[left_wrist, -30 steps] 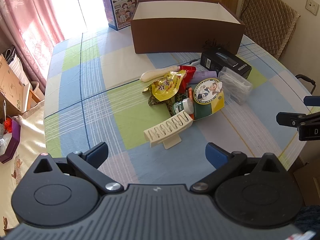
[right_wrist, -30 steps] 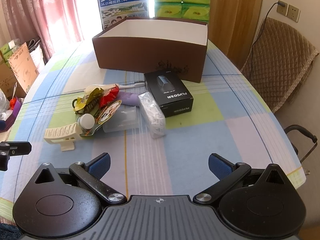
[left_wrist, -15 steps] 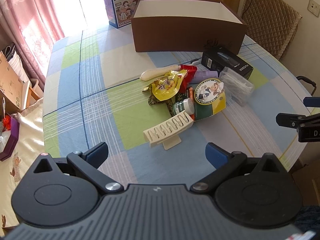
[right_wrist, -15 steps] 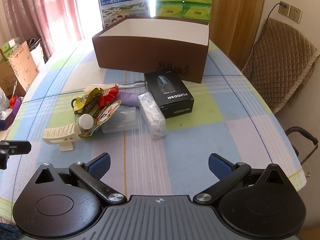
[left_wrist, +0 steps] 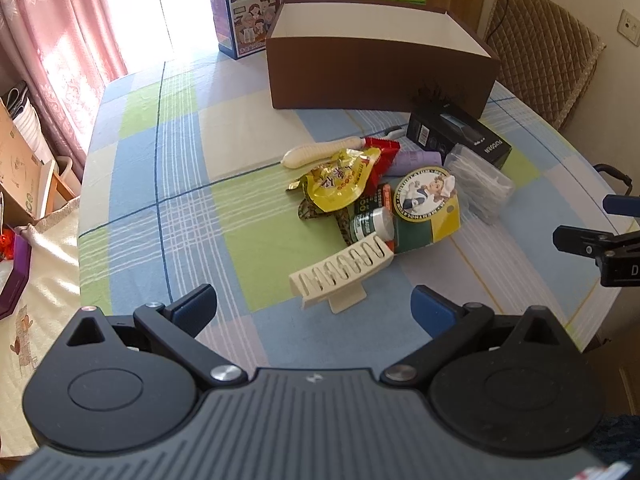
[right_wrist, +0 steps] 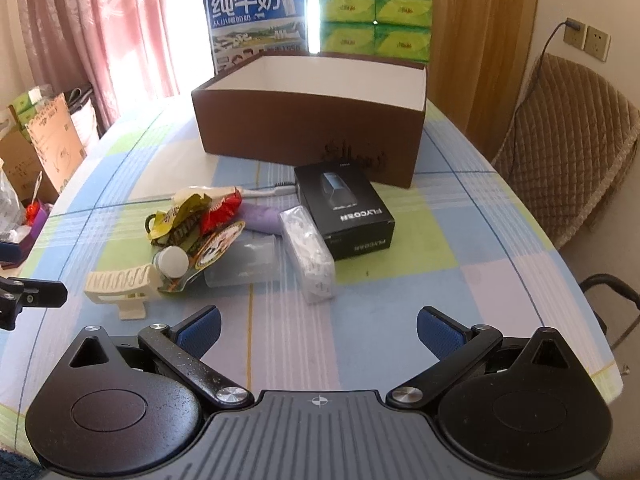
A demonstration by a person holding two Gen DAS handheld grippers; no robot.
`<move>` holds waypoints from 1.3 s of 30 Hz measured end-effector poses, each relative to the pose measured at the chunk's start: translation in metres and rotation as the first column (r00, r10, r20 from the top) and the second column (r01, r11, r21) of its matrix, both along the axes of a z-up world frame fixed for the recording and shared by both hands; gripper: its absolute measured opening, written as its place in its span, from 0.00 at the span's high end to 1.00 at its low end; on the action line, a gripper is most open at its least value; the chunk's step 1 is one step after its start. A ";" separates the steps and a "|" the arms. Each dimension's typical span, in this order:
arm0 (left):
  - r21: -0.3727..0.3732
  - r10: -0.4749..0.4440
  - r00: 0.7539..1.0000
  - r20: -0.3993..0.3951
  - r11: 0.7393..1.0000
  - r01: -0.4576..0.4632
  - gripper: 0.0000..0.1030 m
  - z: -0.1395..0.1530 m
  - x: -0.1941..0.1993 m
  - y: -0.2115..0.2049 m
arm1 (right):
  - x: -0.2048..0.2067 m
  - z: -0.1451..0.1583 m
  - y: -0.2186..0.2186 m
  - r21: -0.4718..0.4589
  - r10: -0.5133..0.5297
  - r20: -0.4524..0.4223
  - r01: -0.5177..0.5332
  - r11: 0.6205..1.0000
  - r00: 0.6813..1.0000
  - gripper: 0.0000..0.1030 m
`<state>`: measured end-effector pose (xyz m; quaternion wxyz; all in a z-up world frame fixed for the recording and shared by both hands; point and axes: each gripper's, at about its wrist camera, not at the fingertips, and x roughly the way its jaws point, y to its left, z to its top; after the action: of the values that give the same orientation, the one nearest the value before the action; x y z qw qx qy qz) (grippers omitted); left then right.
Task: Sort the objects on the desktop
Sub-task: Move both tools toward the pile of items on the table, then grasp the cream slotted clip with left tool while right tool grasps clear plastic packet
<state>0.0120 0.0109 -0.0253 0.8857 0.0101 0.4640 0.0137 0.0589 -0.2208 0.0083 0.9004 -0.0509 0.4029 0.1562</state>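
Note:
A heap of small objects lies mid-table: a cream slotted rack (left_wrist: 342, 272) (right_wrist: 118, 282), a green bottle with a white cap (left_wrist: 370, 224) (right_wrist: 173, 261), a yellow snack pouch (left_wrist: 340, 180), a round-labelled packet (left_wrist: 426, 196), a clear bag of swabs (right_wrist: 307, 254) and a black box (right_wrist: 346, 210) (left_wrist: 456, 140). Behind them stands an open brown box (left_wrist: 380, 68) (right_wrist: 308, 124). My left gripper (left_wrist: 314, 308) is open just short of the rack. My right gripper (right_wrist: 318, 330) is open, nearest the swab bag, and shows at the right edge of the left wrist view (left_wrist: 588, 240).
A blue milk carton (right_wrist: 256, 20) and green tissue packs (right_wrist: 376, 24) stand behind the brown box. A quilted chair (right_wrist: 568, 148) sits to the right of the table, cardboard boxes (right_wrist: 48, 148) and pink curtains to the left. The checked tablecloth (left_wrist: 160, 184) is bare left of the heap.
Both grippers have crept slightly forward toward the heap, so the objects look a little larger. Nothing on the table has moved and both stay open.

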 end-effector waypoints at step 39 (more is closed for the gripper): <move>0.001 -0.330 0.938 -0.107 0.943 0.332 0.77 -0.073 0.053 -0.017 | 0.069 -0.039 -0.028 0.025 0.033 -0.060 -0.031 0.999 0.998 0.02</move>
<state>0.0654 -0.0066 -0.0981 0.8495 0.0969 0.5017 -0.1315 0.1283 -0.2484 -0.0303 0.8858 -0.0418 0.4270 0.1770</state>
